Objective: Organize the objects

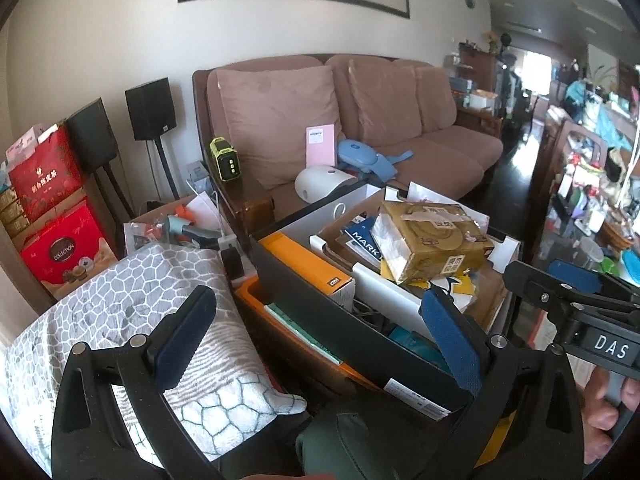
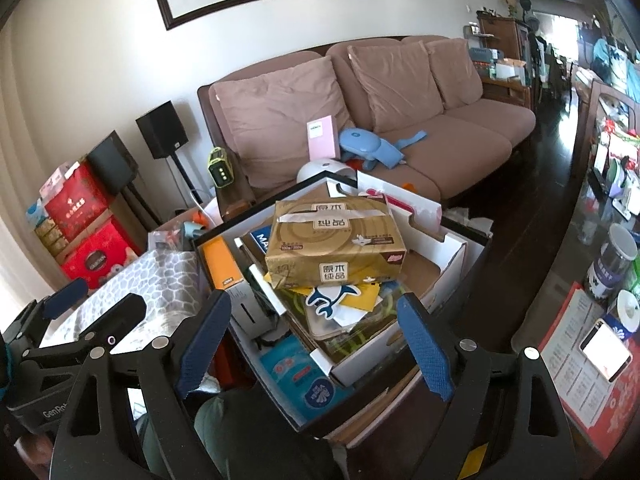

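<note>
A black open box is piled with clutter. On top of the pile lies a gold tissue pack, tilted. An orange carton stands along the box's left wall, and a blue packet lies at its near corner. My left gripper hovers open over the box's near wall with nothing held. My right gripper also stands open and empty, short of the pile. Each gripper shows in the other's view: the right one, the left one.
A grey patterned cushion lies left of the box. Behind is a pink sofa with a blue toy and a white device. Red gift boxes and speakers stand at left. A crowded table with a phone runs along the right.
</note>
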Demonstrator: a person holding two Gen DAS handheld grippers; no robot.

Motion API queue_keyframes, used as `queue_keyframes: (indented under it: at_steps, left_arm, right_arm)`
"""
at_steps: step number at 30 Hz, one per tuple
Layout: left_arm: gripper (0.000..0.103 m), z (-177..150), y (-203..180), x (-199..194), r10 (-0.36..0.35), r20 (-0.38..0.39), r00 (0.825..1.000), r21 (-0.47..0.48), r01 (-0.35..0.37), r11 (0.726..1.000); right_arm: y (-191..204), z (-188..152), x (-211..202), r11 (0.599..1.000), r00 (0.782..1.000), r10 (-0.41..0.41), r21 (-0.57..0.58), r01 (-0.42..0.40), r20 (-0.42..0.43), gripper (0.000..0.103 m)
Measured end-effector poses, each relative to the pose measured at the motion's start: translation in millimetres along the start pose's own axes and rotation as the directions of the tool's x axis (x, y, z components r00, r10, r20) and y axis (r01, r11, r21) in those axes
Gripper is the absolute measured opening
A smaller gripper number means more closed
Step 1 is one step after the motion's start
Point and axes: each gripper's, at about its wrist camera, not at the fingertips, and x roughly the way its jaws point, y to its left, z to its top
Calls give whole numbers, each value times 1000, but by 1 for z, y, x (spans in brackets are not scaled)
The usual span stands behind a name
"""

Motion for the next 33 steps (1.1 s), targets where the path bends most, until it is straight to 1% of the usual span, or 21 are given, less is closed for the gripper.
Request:
queue_keyframes:
  at_steps: [10,17,25,28,33]
  left_arm:
    - [103,-3,1,0,8,5,1000,-1,-8,1000]
    - [103,-6,5,-3,20,13,1000,-9,-19,1000]
    - [103,-9,14,0,17,-11,1000,-26,-17,1000]
    - [103,-11,17,1,7,-21,1000,-42,-8,999]
    - [103,-12,20,2,-6,-35,999,-65,4,998]
  right_arm:
    - [-1,0,3,999,999,-46,-4,46,-7,86]
    - [7,-4,7,997,997,-75,-32,75,-12,86]
    - [15,-7,8,992,994,-108,-64,108,-1,86]
    - [17,-7,5,987,990,-141,-77,143,22,86]
    - [21,-8,3,987,990,-135,-84,137,28,86]
